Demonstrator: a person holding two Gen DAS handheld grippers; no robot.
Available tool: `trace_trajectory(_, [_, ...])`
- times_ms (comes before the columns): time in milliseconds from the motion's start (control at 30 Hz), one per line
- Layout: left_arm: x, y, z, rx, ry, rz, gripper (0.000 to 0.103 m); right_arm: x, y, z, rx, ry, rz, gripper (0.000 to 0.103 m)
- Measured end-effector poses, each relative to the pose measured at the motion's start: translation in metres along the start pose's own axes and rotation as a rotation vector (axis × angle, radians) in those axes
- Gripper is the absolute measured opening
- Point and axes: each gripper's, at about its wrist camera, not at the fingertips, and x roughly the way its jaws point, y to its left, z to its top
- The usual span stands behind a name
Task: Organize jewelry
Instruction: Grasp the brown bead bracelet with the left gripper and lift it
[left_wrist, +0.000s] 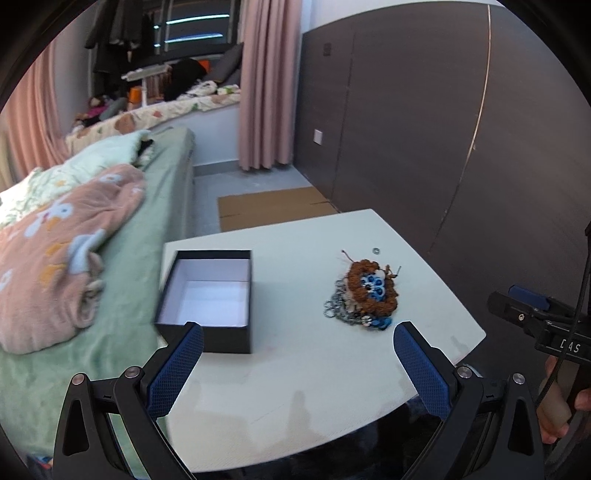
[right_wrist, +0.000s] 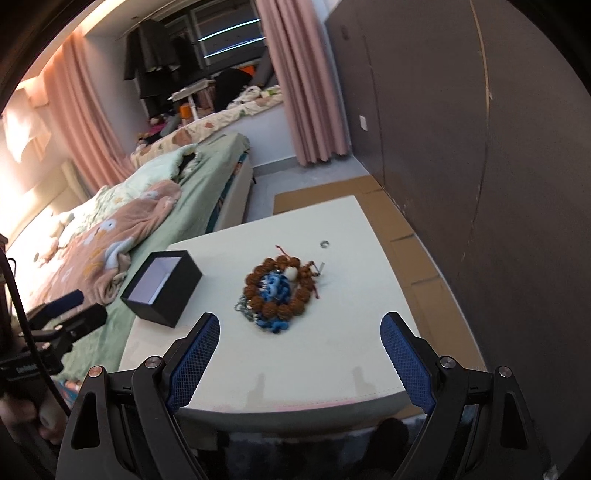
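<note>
- Left gripper (left_wrist: 298, 341): jaws spread wide, nothing held between the blue pads, hanging over the near part of the white table (left_wrist: 295, 387).
- Right gripper (right_wrist: 300, 334): jaws spread wide too, nothing held, above the near edge of the table.
- Jewelry pile (right_wrist: 280, 291): lying on the table ahead of the right gripper, between the lines of its two fingers, not touching them; a brown bead bracelet (right_wrist: 295, 275) around blue pieces, a silver chain (left_wrist: 338, 308) at the near-left side.
- Small ring (right_wrist: 325, 243): alone, beyond the pile.
- Black box (left_wrist: 208, 295): open, white inside, left of the pile and apart from it, just beyond the left finger of the left gripper.
</note>
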Motion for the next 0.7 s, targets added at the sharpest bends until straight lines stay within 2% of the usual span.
trace_trajectory(167, [0.028,-0.007,0.007,-0.007,0.034,-0.058,0.095,0.014,-0.023,0.001,0.096,0.064,0.003,0.089])
trace_trajectory(233, [0.04,-0.009,0.01,-0.014,0.049,-0.086,0.089,0.018,-0.03,0.0,0.127,0.078,0.005,0.089])
trace_trajectory(333, [0.057,-0.015,0.014,-0.025,0.068,-0.118,0.073,0.021,-0.038,0.001,0.159,0.089,0.005,0.088])
trace_trajectory(400, [0.068,-0.02,0.016,-0.027,0.081,-0.138,0.068,0.024,-0.042,0.001,0.175,0.097,0.003,0.088])
trace_trajectory(533, [0.096,-0.03,0.022,-0.027,0.118,-0.169,0.061,0.029,-0.05,0.002,0.209,0.108,0.017,0.088])
trace_trajectory(700, [0.129,-0.036,0.03,-0.063,0.169,-0.201,0.061,0.038,-0.053,0.003,0.235,0.124,0.02,0.087])
